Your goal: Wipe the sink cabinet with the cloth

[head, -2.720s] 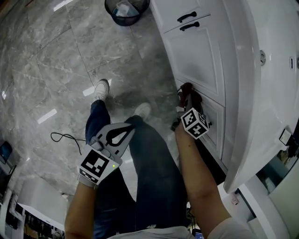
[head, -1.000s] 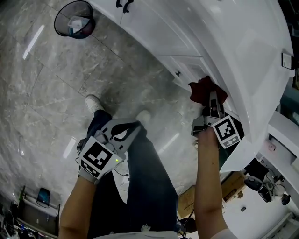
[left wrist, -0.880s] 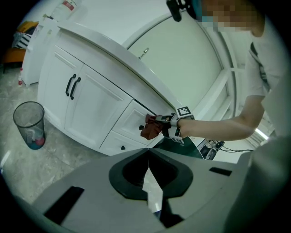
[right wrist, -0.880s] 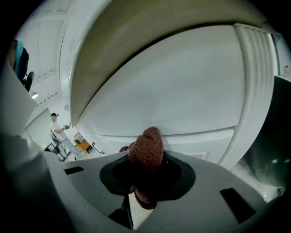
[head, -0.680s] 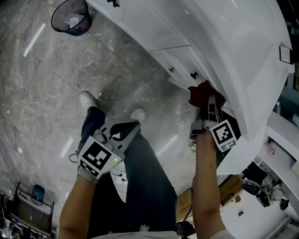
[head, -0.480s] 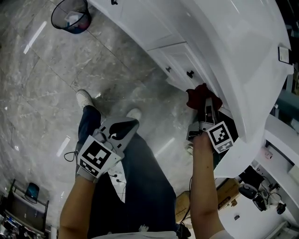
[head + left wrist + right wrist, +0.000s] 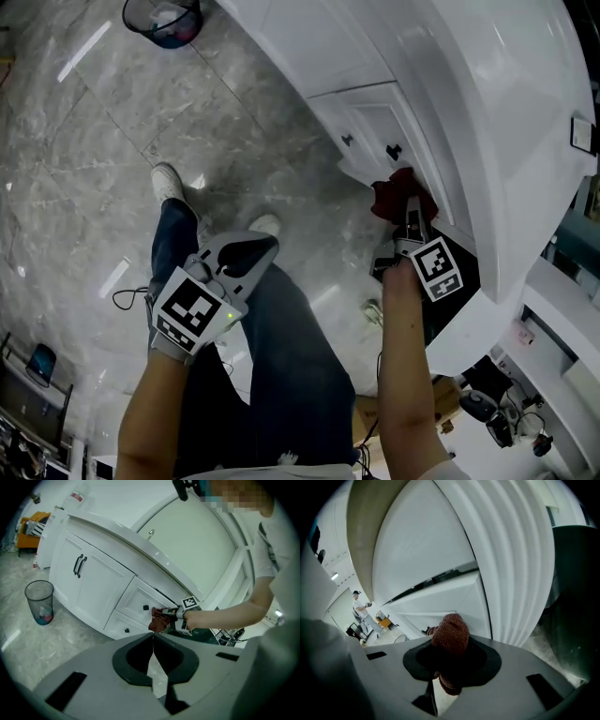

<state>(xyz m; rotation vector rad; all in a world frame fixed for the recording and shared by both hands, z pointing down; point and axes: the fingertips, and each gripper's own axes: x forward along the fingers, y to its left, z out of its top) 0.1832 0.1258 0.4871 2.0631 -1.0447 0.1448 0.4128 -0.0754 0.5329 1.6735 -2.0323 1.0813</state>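
A dark red cloth (image 7: 397, 195) is pinched in my right gripper (image 7: 411, 217) and pressed against the white sink cabinet (image 7: 375, 122) just under its overhanging countertop edge. In the right gripper view the cloth (image 7: 450, 641) bulges out between the shut jaws, close to the cabinet's ribbed corner (image 7: 511, 559). The left gripper view shows the same cloth (image 7: 157, 620) beside the small drawer fronts (image 7: 140, 603). My left gripper (image 7: 246, 255) hangs over my leg, away from the cabinet, its jaws shut with nothing in them.
A mesh waste bin (image 7: 164, 21) stands on the grey marble floor (image 7: 84, 141) at the far left of the cabinet. Black knobs (image 7: 394, 151) stick out of the drawer fronts near the cloth. Clutter and boxes (image 7: 487, 403) lie lower right.
My right gripper has kept the cloth against the cabinet under the countertop edge, shifting slightly along it. The head view has swung, so the bin moved right. The left gripper stayed over my leg.
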